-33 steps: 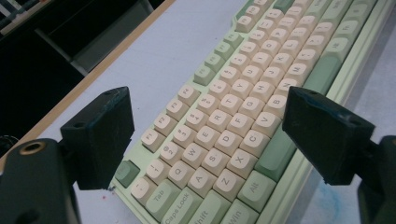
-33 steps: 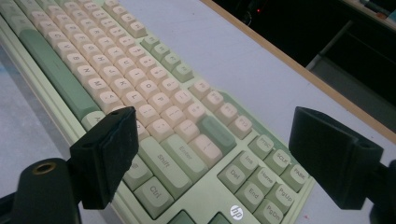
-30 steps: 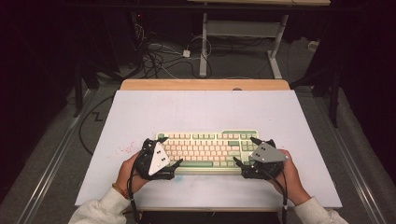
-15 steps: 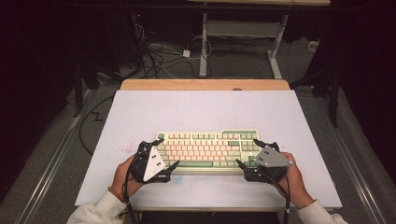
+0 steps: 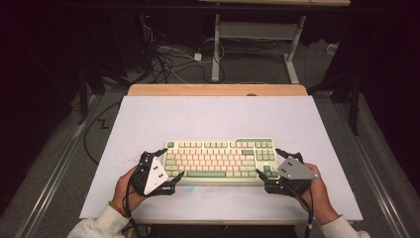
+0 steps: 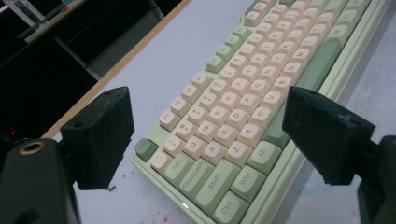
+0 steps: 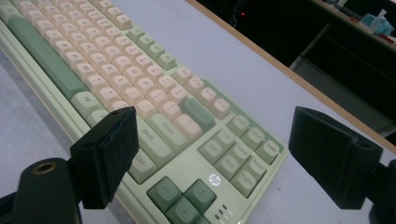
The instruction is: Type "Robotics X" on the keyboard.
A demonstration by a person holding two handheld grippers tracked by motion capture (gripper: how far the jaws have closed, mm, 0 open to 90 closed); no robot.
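Two wide-open ends: our left hand-held gripper [image 5: 168,166] straddles one end of the pale green and cream keyboard [image 5: 221,161], our right hand-held gripper [image 5: 271,166] the other, on the white worktop [image 5: 208,116].

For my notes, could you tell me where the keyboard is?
In the high view the keyboard lies on the table's near half, between the open left gripper and right gripper.

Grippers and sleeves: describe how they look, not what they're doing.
Both grippers are black, with two blocky black jaws. The left gripper carries a white three-cornered plate with dark dots, the right gripper a grey one. A black cable trails from each. The person wears light grey sleeves.
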